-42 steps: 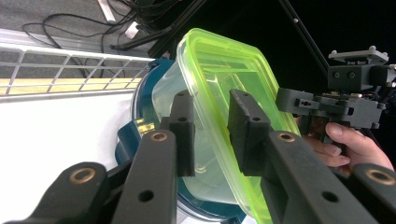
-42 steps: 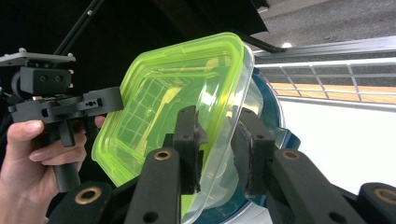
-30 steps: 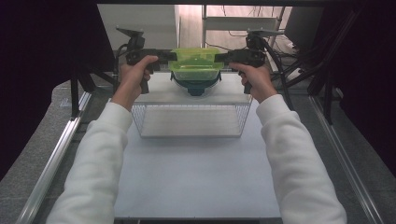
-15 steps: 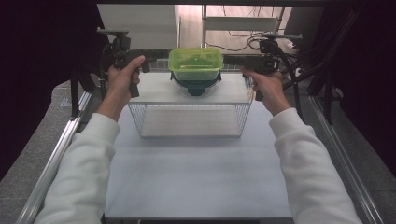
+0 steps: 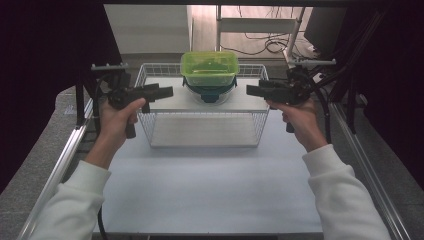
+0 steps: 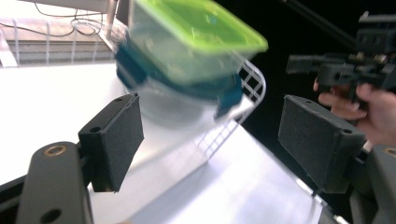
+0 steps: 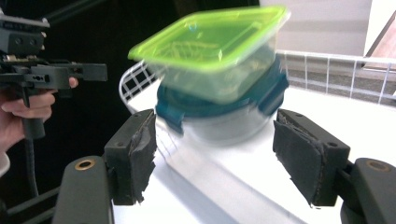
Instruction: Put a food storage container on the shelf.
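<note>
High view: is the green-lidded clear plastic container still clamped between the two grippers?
No: the green-lidded clear plastic container rests on the teal-lidded container, with left gripper and right gripper apart from it.

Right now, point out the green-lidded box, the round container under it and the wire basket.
Green-lidded box (image 5: pixel 209 65), high view, middle of its green lid.
Round container (image 7: pixel 224 119), right gripper view, clear wall below the blue rim.
Wire basket (image 5: pixel 205 127), high view, front mesh wall.
</note>
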Motion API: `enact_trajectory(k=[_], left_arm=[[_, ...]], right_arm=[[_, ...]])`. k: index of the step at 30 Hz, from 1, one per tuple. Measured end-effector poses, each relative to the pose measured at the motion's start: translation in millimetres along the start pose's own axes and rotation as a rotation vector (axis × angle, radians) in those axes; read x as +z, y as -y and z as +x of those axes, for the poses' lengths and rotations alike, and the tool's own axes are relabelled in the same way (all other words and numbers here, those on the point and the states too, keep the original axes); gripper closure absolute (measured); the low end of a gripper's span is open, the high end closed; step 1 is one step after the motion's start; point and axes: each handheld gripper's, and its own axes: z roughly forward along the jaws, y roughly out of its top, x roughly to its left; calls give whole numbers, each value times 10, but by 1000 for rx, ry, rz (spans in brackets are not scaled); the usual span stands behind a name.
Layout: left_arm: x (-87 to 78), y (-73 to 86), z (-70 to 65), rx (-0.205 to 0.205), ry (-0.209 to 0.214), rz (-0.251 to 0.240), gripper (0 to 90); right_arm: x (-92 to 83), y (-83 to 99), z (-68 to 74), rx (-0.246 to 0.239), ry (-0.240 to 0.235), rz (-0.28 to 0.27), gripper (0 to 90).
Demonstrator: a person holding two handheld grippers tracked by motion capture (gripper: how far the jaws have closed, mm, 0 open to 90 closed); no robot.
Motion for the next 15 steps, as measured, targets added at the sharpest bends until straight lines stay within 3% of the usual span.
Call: enact_trajectory(k=[2, 6, 9, 13, 15], left_arm=[[-8, 157, -41, 3, 30, 11, 221], [-9, 466, -120, 38, 21, 36, 225], [-10, 678, -138, 60, 3, 56, 229], [-9, 931, -148, 52, 7, 78, 232], [-9, 1052, -168, 72, -14, 99, 232]], right_arm=[[-52, 89, 50, -27, 4, 12, 298], [-169, 306, 147, -73, -1, 20, 298], [-247, 503, 198, -81, -14, 26, 297], [-300, 780, 244, -83, -20, 43, 298], [-314, 927, 270, -87, -15, 58, 297]])
